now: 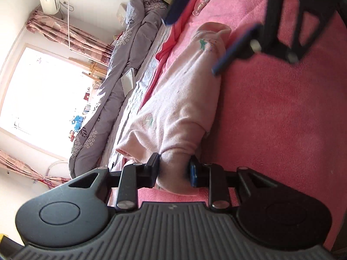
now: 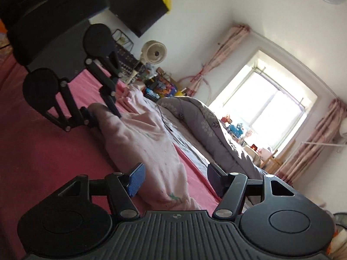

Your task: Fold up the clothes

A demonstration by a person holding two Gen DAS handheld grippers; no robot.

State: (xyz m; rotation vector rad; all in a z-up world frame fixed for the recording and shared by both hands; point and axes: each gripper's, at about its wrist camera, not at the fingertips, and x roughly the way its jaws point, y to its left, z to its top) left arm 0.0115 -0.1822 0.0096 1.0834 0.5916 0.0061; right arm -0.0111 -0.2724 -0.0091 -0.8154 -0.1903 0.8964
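A pale pink fleece garment (image 1: 177, 99) with small green prints lies stretched out along a deep pink bed cover (image 1: 271, 119). My left gripper (image 1: 173, 167) is shut on its near end, with the cloth bunched between the two pads. At the garment's far end my right gripper (image 1: 208, 26) shows blurred, its blue pads wide apart. In the right wrist view the right gripper (image 2: 175, 178) is open; the garment (image 2: 147, 143) lies between and below its pads, with no pad pressing on it. The left gripper (image 2: 104, 112) pinches the cloth's other end.
A grey flowered quilt (image 1: 130, 49) lies rolled along the bed beside the garment, also seen as the quilt (image 2: 206, 125). Beyond it are a bright window (image 2: 271, 106) and pink curtains. A standing fan (image 2: 155, 53) and dark boxes (image 2: 134, 4) sit past the bed's end.
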